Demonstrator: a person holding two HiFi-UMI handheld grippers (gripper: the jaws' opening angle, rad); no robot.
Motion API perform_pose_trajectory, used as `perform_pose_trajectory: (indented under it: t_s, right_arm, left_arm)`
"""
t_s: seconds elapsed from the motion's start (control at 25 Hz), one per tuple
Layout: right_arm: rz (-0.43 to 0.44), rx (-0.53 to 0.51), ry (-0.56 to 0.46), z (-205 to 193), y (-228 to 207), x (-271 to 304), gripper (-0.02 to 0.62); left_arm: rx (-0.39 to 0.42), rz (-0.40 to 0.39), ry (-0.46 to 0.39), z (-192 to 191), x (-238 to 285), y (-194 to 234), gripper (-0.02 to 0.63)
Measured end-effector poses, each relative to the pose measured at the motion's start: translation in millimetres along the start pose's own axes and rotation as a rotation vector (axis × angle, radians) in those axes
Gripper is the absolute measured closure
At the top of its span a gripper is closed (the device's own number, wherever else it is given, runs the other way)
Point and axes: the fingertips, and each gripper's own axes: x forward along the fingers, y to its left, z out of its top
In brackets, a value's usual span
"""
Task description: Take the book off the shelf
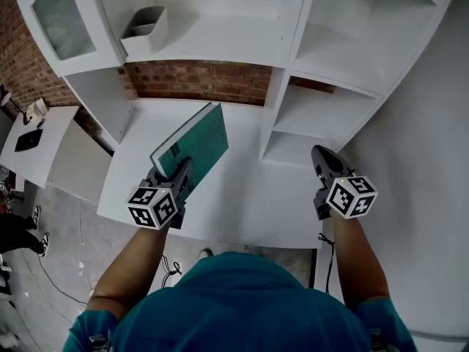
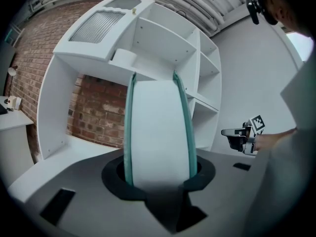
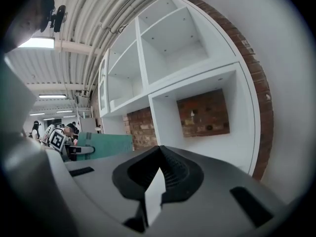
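A green-covered book (image 1: 194, 141) hangs tilted over the white counter (image 1: 249, 204), away from the shelf compartments. My left gripper (image 1: 183, 169) is shut on its near lower corner. In the left gripper view the book's white page edge (image 2: 158, 132) stands upright between the jaws, with a green cover on each side. My right gripper (image 1: 320, 155) hovers at the counter's right side by the low open compartments; its jaws meet at a point with nothing in them. In the right gripper view the book (image 3: 106, 145) and the left gripper (image 3: 81, 151) show far left.
A white shelf unit (image 1: 330, 57) rises behind and to the right, backed by brick wall (image 1: 198, 79). A grey bin (image 1: 146, 26) sits on an upper shelf. A white side table (image 1: 44, 160) with a dark object stands at left, with cables on the floor below.
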Motion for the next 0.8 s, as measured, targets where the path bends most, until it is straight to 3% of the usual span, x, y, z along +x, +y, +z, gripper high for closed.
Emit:
perform_pose_trajectory:
  t_s: [0.28,0.8]
  right_arm:
    - [-0.023,0.052,0.079,-51.1,-14.4,12.7,0.574]
    - [-0.059,0.168,0.208,-124.3,-40.1,27.0,0.574]
  left_arm:
    - [-0.067,0.001,0.084,-35.1,27.0,11.5,0.437]
    - [-0.071,0.012,0.2,-83.8,60.3,17.4,0.437]
